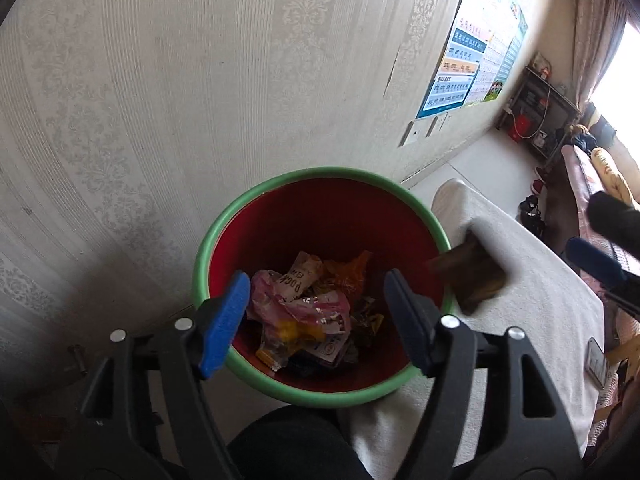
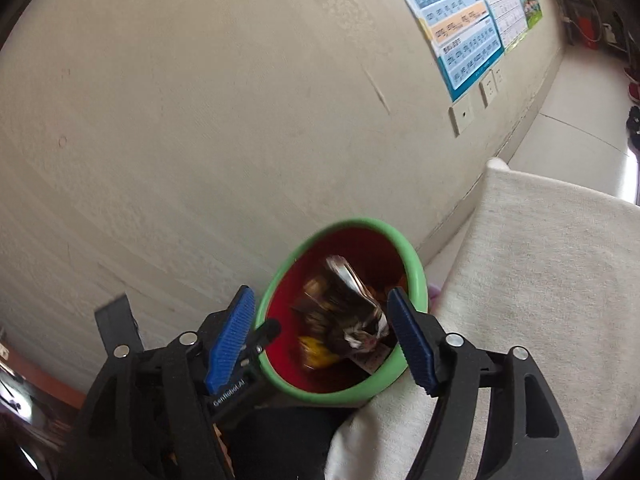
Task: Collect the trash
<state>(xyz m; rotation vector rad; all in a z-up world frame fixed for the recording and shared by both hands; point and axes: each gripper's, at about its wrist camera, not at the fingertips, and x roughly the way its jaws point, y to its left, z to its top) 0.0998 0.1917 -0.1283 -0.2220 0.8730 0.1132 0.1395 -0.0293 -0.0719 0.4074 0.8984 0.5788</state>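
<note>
Left gripper jaws apart, empty, above red bin lower centre, right gripper jaws apart, brown wrapper blurred between, grip unclear

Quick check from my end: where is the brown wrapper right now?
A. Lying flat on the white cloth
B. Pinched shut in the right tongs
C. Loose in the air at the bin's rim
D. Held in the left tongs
C: the brown wrapper shows blurred and free beside the green rim of the bin, with both the right tongs and left tongs standing open, touching nothing.
</note>
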